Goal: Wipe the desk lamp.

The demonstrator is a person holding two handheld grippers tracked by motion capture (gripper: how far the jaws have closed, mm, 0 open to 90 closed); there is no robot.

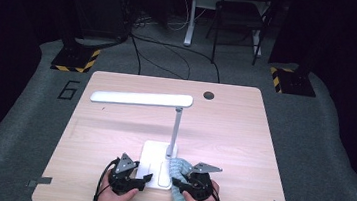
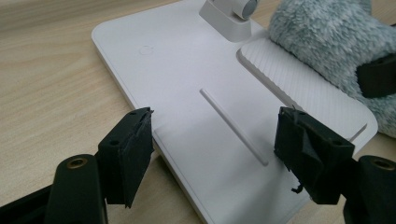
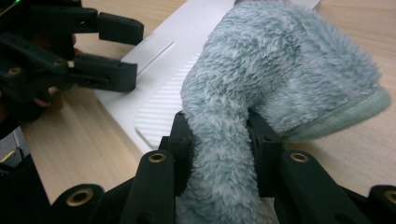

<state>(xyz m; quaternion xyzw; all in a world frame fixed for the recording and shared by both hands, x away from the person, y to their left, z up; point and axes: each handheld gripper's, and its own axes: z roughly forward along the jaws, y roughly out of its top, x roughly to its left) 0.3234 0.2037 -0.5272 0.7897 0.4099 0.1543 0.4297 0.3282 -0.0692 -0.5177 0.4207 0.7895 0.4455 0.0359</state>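
Down at the bottom centre of the high view, two hands work side by side at the near edge of the table (image 1: 243,137). The right gripper (image 1: 181,184) has the cloth (image 1: 178,168) — a fluffy grey-blue one — pinched tight. In the right gripper view the jaws squeeze a bunched fold of that cloth (image 3: 280,70) at the lower middle of the frame, the pile bulging out above and below the pads, and the rest billows up toward the upper right, its stitched hem lying on the wood at the right edge. The cloth drapes over the ribbed panel of the lamp base (image 3: 159,60), touching it.

The left gripper (image 1: 144,181) sits just left of centre in the high view, jaws spread wide and holding nothing. In its own view the two black jaws stand well apart at the lower left and lower right — between them lies the white base (image 2: 187,74), flat on the table, with a raised ridge running diagonally down the middle. The cloth (image 2: 327,42) fills the upper right corner there, resting on the base's ribbed panel.

In the high view the lamp's stem (image 1: 176,130) rises from the base (image 1: 153,153) at centre, and the long white head (image 1: 141,98) stretches left across the upper middle of the table.
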